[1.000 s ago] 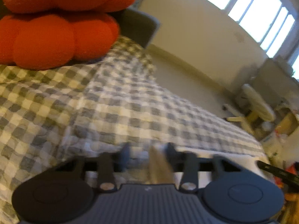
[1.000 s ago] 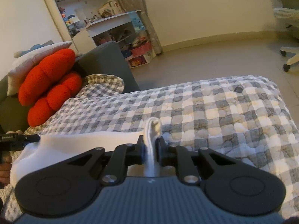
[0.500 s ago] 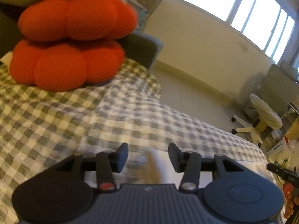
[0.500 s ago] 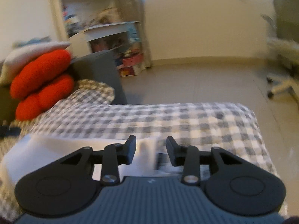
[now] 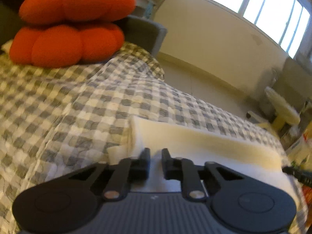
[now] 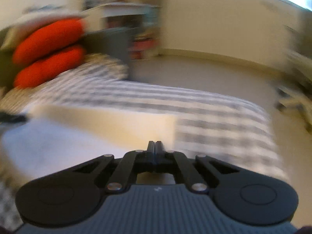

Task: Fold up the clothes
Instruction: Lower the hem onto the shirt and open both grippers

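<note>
Left wrist view: the left hand-held gripper [image 5: 155,157] sits at lower centre of the frame, jaws slightly parted with a narrow gap; white cloth shows in that gap, but whether the jaws pinch it cannot be told. The white garment [image 5: 204,144] lies folded on the checked quilt [image 5: 78,101] of the bed, running from centre frame toward the lower right, its folded edge raised toward the camera. Two red cushions [image 5: 68,23] are stacked at upper left, on the quilt. A window [image 5: 253,5] spans the upper right, and a pale chair [image 5: 282,113] stands at the right edge beyond the bed. Right wrist view: heavily motion-blurred. The right hand-held gripper [image 6: 155,148] is at lower centre, jaws pressed together with nothing visible between them. The garment [image 6: 87,132] occupies the left and centre, just ahead of the jaw tips; the quilt [image 6: 214,117] extends to the right, the cushions [image 6: 48,52] at upper left.
</note>
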Tool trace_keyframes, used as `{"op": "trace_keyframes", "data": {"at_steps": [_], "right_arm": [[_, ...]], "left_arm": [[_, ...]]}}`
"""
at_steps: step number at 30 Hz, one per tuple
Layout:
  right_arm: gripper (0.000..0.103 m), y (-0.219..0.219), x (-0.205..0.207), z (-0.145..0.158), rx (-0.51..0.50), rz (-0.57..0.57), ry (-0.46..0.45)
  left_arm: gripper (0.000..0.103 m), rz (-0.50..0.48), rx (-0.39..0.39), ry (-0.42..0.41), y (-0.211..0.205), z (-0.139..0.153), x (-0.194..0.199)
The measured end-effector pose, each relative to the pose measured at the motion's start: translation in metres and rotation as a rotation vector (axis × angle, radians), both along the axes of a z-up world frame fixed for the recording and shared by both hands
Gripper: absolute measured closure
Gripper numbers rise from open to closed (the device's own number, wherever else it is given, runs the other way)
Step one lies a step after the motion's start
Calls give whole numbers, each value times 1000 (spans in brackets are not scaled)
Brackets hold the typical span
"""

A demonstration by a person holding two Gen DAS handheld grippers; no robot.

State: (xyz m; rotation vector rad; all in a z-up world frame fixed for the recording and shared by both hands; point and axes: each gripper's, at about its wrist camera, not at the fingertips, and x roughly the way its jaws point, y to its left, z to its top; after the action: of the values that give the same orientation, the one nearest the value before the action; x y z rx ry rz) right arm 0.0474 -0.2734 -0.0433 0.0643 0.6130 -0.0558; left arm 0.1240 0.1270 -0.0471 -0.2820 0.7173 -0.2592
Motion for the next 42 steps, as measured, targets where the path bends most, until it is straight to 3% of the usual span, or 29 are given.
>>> {"op": "trace_keyframes", "data": {"at_steps": [2,5,9,12,15,17,19,23,29,34,37,42], "right_arm": [[85,-10,-4,-3,-25,-50,7],[85,-12,-16,2,13,-34,-14],[85,8,-25,14,42,7,-48],[85,27,-24,21,116,65,-62],[82,50,-19,16,126,136,4],[78,56,-12,5,129,125,109],[79,56,-13,7,139,99,143],[69,58,-27,53,69,87,120],[55,40,-57,138,126,86,50],[39,37,-82,172,141,59,-6],[29,43,-83,158,184,50,-32],[27,53,-73,122,246,-3,-31]], "left_arm": [[91,9,-13,11,2,3,0],[88,19,-14,8,-2,9,-7],[76,32,-3,-15,-1,19,-17],[76,49,32,-21,-5,23,-27],[75,49,71,-24,-10,17,-37],[76,38,96,-27,-10,12,-42],[82,30,110,-24,-7,12,-45],[82,34,78,-2,2,23,-42],[82,89,64,2,31,42,-46],[83,108,146,33,51,43,-42],[83,91,143,35,45,50,-47],[82,47,115,10,24,70,-62]]}}
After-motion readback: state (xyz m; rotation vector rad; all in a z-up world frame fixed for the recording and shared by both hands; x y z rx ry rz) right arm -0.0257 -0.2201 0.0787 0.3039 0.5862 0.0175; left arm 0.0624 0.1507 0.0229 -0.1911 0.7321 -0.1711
